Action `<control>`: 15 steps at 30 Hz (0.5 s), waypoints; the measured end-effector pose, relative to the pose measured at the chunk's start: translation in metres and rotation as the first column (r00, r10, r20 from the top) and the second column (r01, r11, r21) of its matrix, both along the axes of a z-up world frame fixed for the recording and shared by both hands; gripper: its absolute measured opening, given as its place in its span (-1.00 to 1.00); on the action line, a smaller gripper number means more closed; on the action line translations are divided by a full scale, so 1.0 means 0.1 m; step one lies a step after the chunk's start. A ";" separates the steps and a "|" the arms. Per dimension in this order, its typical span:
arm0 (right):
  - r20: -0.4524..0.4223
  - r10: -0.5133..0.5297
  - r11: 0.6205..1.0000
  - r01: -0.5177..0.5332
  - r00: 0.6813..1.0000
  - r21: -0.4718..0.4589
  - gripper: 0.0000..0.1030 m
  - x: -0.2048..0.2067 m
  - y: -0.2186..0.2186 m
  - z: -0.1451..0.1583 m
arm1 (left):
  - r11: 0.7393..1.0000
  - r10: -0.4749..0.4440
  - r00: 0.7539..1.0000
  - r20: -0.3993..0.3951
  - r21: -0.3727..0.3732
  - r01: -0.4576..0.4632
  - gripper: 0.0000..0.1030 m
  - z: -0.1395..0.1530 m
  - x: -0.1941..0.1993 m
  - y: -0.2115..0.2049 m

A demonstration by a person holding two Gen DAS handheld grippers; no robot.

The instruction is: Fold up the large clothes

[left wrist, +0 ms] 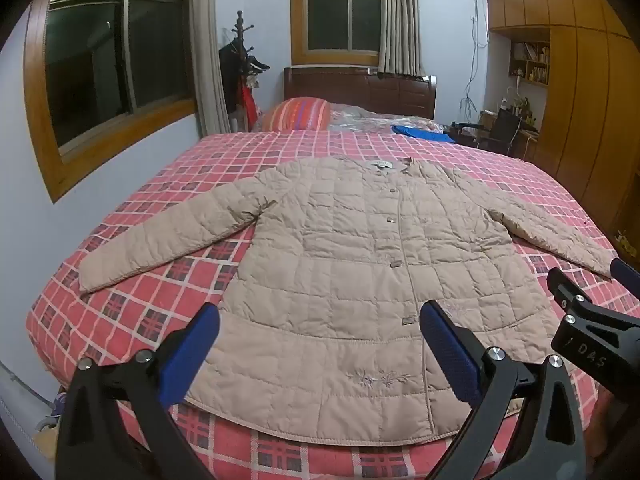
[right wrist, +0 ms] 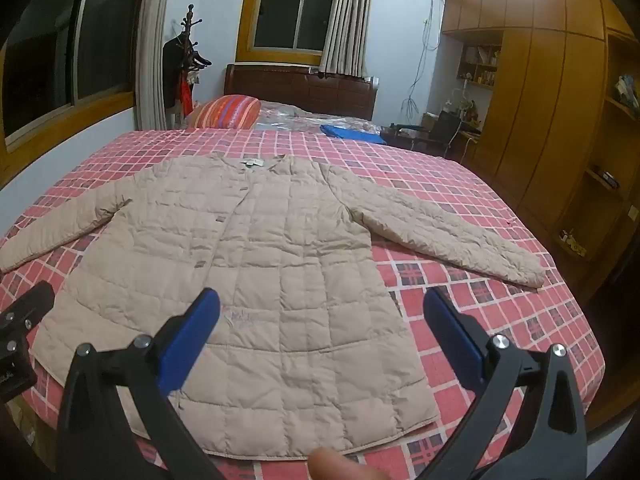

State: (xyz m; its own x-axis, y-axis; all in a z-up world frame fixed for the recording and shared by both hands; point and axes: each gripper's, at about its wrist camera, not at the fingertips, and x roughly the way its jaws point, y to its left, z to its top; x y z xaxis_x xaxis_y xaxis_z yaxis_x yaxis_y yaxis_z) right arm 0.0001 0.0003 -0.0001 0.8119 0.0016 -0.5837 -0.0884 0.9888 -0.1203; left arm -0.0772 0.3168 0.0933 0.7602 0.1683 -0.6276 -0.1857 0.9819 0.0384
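Your quilted beige jacket lies flat and buttoned at the centre of the frame on the checked bed, sleeves spread, no fold yet made. Your left tongs and right tongs both gape apart, empty, above its hem.

A beige quilted padded jacket lies flat and face up on the bed, buttoned down the front, collar at the far end — both sleeves spread out to the sides. Pale floral embroidery sits near the hem. In the left wrist view the hem lies just beyond and between the spread jaws; in the right wrist view the jacket's right half fills the gap between them.
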 end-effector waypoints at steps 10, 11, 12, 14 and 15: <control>0.012 0.001 1.000 -0.001 1.000 -0.008 0.96 0.01 0.01 -0.01 | 1.000 -0.003 1.000 0.010 -0.003 0.003 0.94 0.01 -0.01 0.00; 0.013 0.001 1.000 -0.001 1.000 -0.009 0.96 0.01 0.01 -0.01 | 1.000 -0.003 1.000 0.012 -0.003 0.003 0.94 0.01 -0.01 0.01; 0.015 0.001 1.000 -0.001 1.000 -0.009 0.96 0.01 0.02 -0.01 | 1.000 -0.003 1.000 0.011 -0.002 0.003 0.94 0.02 -0.01 0.01; 0.014 0.002 1.000 -0.002 1.000 -0.008 0.96 -0.02 0.01 0.02 | 1.000 -0.001 1.000 0.012 -0.004 0.001 0.94 0.02 -0.01 0.01; 0.015 0.002 1.000 -0.002 1.000 -0.008 0.96 -0.02 0.01 0.02 | 1.000 -0.001 1.000 0.012 -0.004 0.001 0.94 0.03 -0.01 0.01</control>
State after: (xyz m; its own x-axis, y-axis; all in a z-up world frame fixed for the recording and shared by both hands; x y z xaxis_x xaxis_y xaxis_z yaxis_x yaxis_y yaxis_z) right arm -0.0024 0.0017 0.0023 0.8203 -0.0015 -0.5719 -0.0884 0.9877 -0.1293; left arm -0.0784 0.3174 0.0959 0.7680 0.1650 -0.6188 -0.1852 0.9822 0.0319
